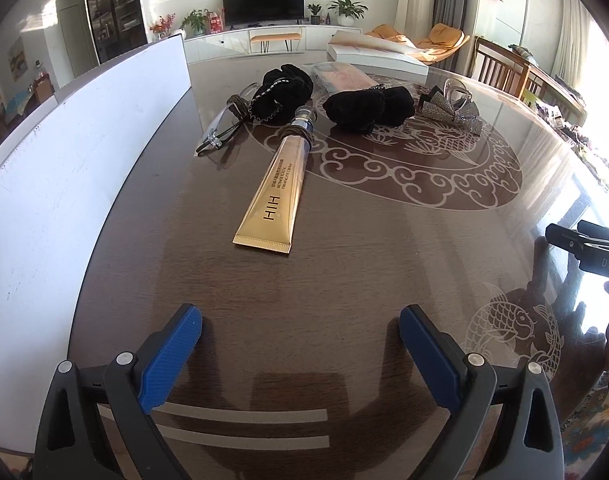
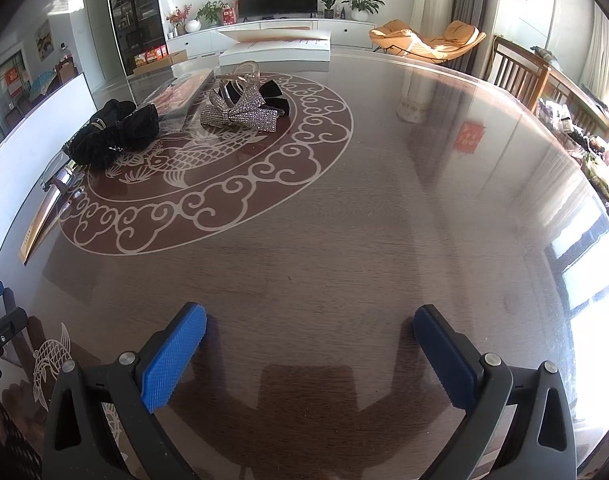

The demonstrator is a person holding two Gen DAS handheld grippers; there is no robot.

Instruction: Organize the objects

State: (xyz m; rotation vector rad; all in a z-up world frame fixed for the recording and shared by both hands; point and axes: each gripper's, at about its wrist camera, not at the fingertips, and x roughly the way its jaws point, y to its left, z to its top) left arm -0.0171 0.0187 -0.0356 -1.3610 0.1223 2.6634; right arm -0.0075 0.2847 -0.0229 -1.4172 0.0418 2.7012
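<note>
On the dark wood-grain bench (image 1: 364, 248) w/ its glossy top and pale cloud-and-fish pattern, a gold cream tube (image 1: 275, 196) lies flat, crimped end toward the left gripper (image 1: 300, 354), clear cap end pointing away. Left gripper's blue-padded fingers (image 1: 170, 360) stand wide apart, holding nothing, low over the bench just short of the tube. Around the tube's neck sits a thin brown hair tie (image 1: 294, 133). To the tube's left: clear-framed glasses (image 1: 224, 124), close to a white board (image 1: 84, 148) standing along the bench edge. Behind the cap: a black velvet scrunchie w/ silver trim (image 1: 282, 94); to its right another black scrunchie (image 1: 368, 110), then a rhinestone silver bow clip (image 1: 452, 114) resting against a clear claw clip (image 1: 458, 90). A transparent phone case (image 1: 340, 78) lies farther back, w/ a flat white box (image 1: 378, 54) at the far edge.

Right gripper (image 2: 310, 356) hovers over bare bench, its blue fingers (image 2: 174, 358) also spread, empty, well apart from the bow clip and scrunchies at upper left.
</note>
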